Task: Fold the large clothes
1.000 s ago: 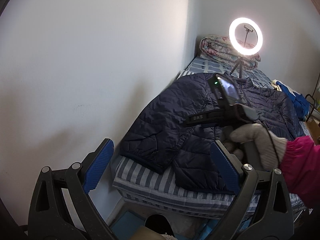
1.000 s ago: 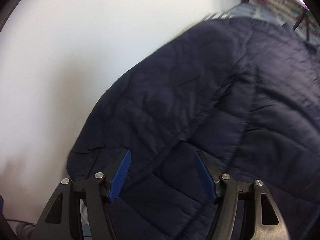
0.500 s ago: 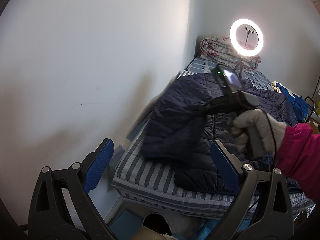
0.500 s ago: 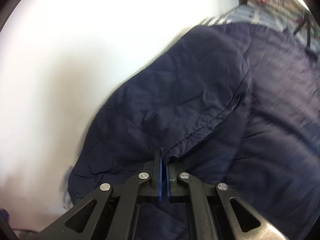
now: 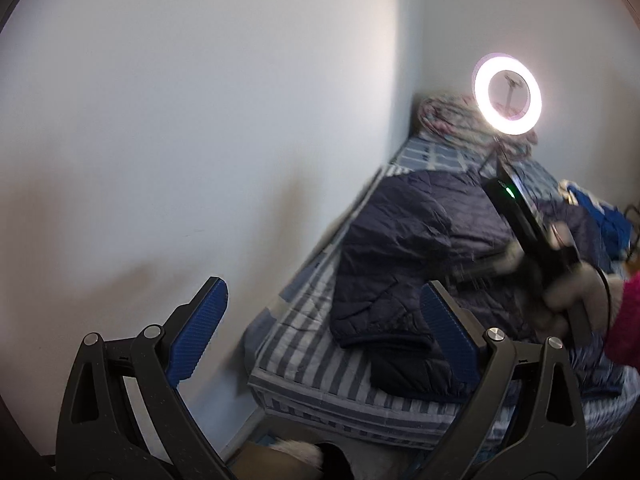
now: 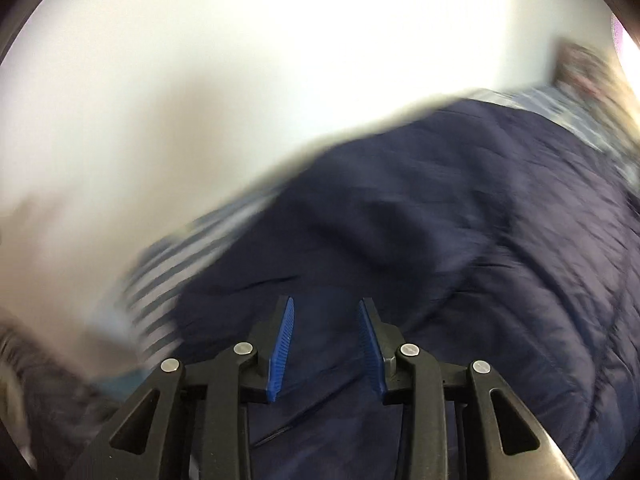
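Both grippers stand open: the left gripper (image 5: 324, 328) wide and empty; the right gripper (image 6: 326, 344), jaws just parted, empty above the jacket (image 6: 460, 240) on the bed (image 5: 320, 364).

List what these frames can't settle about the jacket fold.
- Right gripper: jaws have just been opening, nothing pinched; the right wrist view is motion-blurred, so whether the pads brush the jacket is unclear.
- Jacket's right half: in the left wrist view, hidden behind the blurred gloved hand.
- Hem near the bed edge: partly covered by the left gripper finger.
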A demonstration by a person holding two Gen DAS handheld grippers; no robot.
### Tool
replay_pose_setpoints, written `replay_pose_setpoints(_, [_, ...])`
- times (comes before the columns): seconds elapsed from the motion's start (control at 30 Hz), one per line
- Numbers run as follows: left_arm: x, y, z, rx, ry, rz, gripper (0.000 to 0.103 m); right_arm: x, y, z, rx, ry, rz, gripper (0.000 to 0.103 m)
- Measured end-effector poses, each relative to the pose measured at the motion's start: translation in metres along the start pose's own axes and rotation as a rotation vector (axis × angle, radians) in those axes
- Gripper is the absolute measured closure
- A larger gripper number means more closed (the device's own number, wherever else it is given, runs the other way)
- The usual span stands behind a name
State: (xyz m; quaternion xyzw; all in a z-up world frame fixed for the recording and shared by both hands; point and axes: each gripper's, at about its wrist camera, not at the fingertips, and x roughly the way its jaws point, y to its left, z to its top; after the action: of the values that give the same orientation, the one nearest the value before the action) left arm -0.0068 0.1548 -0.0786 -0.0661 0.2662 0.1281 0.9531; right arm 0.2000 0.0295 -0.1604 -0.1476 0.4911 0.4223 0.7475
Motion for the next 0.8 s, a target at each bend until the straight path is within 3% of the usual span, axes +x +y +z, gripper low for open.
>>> replay_pose_setpoints(0.17, [0.000,0.013,0.000,-0.042,0.010,0.004,0.004,0.015,0.047,-0.014,-0.219,0.104,0.034,0.068])
replay_pose_setpoints(0.23, [0.001,0.012,-0.001,-0.036,0.011,0.004,0.004,0.028,0.047,-0.014,-0.279,0.136,0.033,0.060])
replay_pose_setpoints(0.3, [0.000,0.012,-0.002,-0.034,0.008,0.004,0.004,0.034,0.060,-0.016,-0.335,0.162,0.022,0.045])
replay_pose_setpoints(0.47, [-0.002,0.017,-0.001,-0.055,-0.001,0.002,0.004,0.060,0.065,-0.017,-0.391,0.212,-0.038,0.045])
replay_pose_setpoints(0.63, [-0.003,0.018,-0.001,-0.066,-0.001,-0.004,0.004,0.074,0.058,-0.019,-0.360,0.237,-0.066,0.058])
replay_pose_setpoints(0.8, [-0.007,0.010,0.003,-0.061,-0.011,-0.027,0.004,0.073,0.047,-0.019,-0.290,0.225,-0.048,0.081])
